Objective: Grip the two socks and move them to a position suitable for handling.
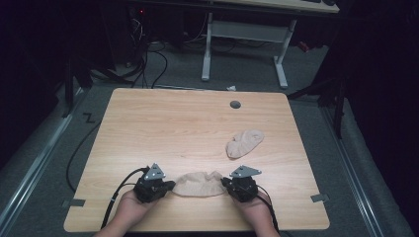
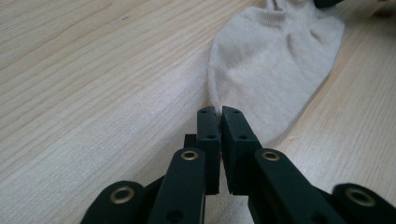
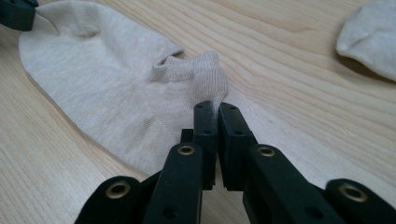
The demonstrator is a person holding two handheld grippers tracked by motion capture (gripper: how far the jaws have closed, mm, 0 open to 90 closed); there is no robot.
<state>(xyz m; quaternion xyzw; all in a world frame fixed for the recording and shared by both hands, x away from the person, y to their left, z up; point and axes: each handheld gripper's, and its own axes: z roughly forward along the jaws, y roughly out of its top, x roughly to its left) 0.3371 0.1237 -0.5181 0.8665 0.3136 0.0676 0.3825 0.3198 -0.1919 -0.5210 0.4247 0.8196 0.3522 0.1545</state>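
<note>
A beige ankle sock lies flat near the front edge of the wooden table, stretched between my two grippers. My left gripper is at its left end. In the left gripper view the black jaws stand together, pinching the sock's near edge. My right gripper is at the sock's right end. In the right gripper view it is shut on the ribbed cuff of the sock, which puckers up at the tips. The left gripper shows at the sock's far corner.
A second beige sock lies crumpled to the right of the table's middle, also seen as the second sock in the right gripper view. A round grey grommet sits near the far edge. Cables trail from both grippers.
</note>
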